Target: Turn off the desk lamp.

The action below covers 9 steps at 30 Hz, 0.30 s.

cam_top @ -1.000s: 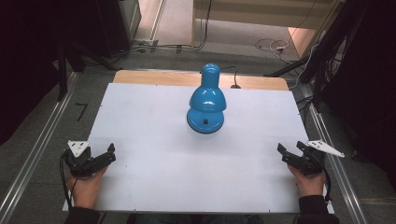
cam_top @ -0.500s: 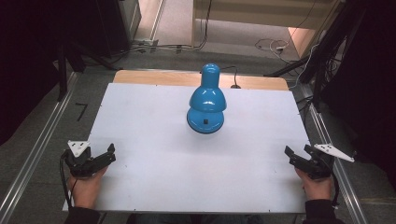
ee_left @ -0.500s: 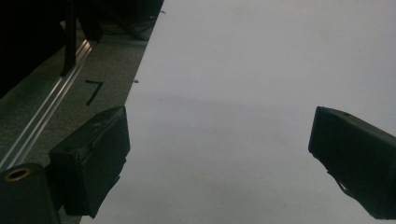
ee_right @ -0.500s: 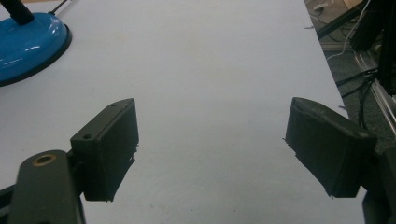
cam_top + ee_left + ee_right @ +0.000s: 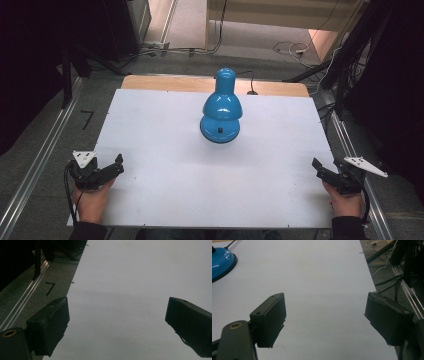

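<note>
At the near left corner of the white table the left gripper rests, jaws spread wide and empty. The right gripper, near right, gapes likewise. Farther back stands a blue lamp, perhaps unplugged.

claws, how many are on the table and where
2. The left black two-jaw claw sits open at the near left corner of the white table; the right black two-jaw claw sits open at the near right edge.
</note>
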{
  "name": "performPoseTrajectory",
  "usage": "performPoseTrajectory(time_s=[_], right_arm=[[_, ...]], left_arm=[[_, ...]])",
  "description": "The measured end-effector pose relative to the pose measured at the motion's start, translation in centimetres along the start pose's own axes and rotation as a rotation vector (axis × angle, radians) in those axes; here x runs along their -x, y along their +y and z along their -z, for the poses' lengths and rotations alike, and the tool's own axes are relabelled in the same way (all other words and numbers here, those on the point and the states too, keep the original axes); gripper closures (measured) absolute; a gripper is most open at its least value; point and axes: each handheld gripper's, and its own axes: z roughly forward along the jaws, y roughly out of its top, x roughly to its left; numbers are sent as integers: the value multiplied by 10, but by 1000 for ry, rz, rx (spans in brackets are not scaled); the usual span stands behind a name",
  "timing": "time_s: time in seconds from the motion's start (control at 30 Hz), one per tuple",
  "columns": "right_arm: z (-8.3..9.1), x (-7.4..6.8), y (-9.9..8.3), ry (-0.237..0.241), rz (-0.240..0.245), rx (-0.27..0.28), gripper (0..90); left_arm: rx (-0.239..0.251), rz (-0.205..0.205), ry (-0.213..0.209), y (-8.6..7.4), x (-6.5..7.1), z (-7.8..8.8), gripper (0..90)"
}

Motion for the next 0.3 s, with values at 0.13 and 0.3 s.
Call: performPoseTrajectory(time_s=[0.13, 0.3], right_arm=[[2, 6, -1, -19, -12, 2, 156], [6, 17, 0, -40, -49, 29, 151]], left_arm=[[-5, 0, 0, 0, 0, 0, 61], [-16, -1, -2, -1, -1, -2, 62]])
